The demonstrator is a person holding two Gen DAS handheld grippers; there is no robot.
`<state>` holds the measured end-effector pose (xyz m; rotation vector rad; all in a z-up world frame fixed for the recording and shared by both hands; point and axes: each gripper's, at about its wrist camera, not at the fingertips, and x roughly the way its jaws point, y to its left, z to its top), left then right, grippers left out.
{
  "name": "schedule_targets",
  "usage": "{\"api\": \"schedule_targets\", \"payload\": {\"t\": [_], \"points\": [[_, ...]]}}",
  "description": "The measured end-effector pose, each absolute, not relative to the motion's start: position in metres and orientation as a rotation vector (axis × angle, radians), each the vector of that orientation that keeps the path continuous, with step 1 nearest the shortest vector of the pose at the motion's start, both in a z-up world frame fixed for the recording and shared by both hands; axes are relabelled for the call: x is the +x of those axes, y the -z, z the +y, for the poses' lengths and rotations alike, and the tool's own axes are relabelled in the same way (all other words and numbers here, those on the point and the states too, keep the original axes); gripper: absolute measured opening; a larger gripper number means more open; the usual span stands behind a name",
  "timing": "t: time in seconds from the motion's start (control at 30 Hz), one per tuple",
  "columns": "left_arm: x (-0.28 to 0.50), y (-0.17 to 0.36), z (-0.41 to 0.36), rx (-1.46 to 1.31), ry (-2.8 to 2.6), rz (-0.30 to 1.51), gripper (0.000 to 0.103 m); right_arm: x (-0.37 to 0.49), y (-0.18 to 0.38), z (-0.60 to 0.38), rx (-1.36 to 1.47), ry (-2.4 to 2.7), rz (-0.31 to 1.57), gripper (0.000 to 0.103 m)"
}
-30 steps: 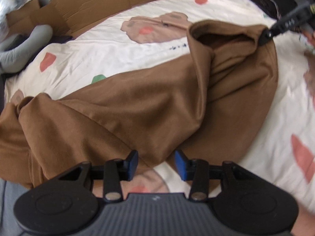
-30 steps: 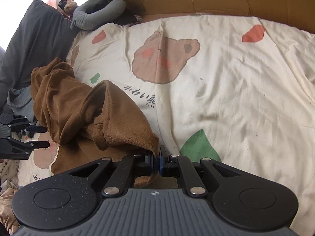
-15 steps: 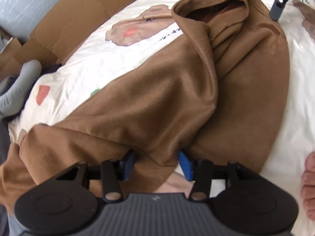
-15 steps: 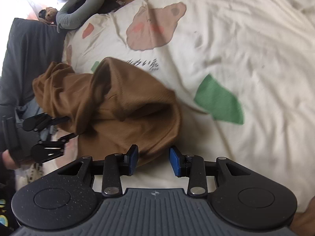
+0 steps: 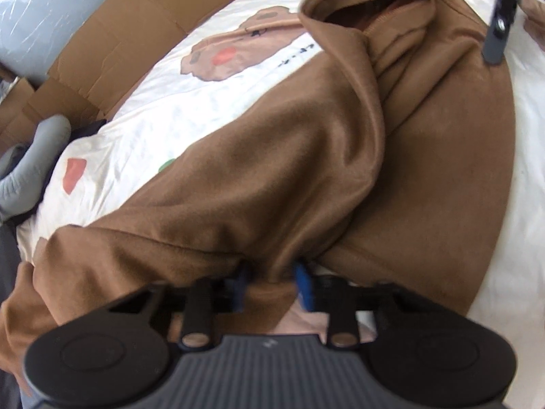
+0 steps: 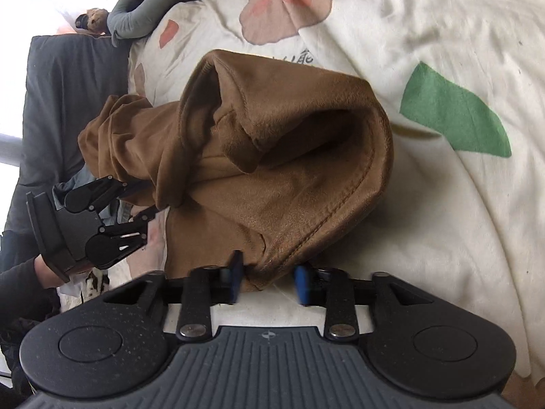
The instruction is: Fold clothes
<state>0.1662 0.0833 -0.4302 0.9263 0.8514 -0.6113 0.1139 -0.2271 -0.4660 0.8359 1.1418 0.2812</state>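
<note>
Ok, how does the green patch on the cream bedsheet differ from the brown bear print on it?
The green patch is a plain, angular shape in one colour; the brown bear print is rounded, with pink cheeks. In the right wrist view the green patch lies to the right of the brown garment, while the bear print lies beyond its far end, cut off by the picture's top edge. Both are flat prints on the cream bedsheet.
</note>
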Motion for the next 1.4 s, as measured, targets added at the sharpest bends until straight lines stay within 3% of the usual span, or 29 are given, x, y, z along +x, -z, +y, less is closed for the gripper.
{"api": "schedule_targets", "payload": {"t": [0.8,1.4], "points": [[0.175,0.265,0.100,0.490,0.549,0.791,0.005,0.083,0.389,-0.317,0.599,-0.096,1.040,0.001],[0.097,0.133,0.099,0.351,0.549,0.696,0.004,0.030,0.261,-0.375,0.367,0.029,0.898,0.001]]}}
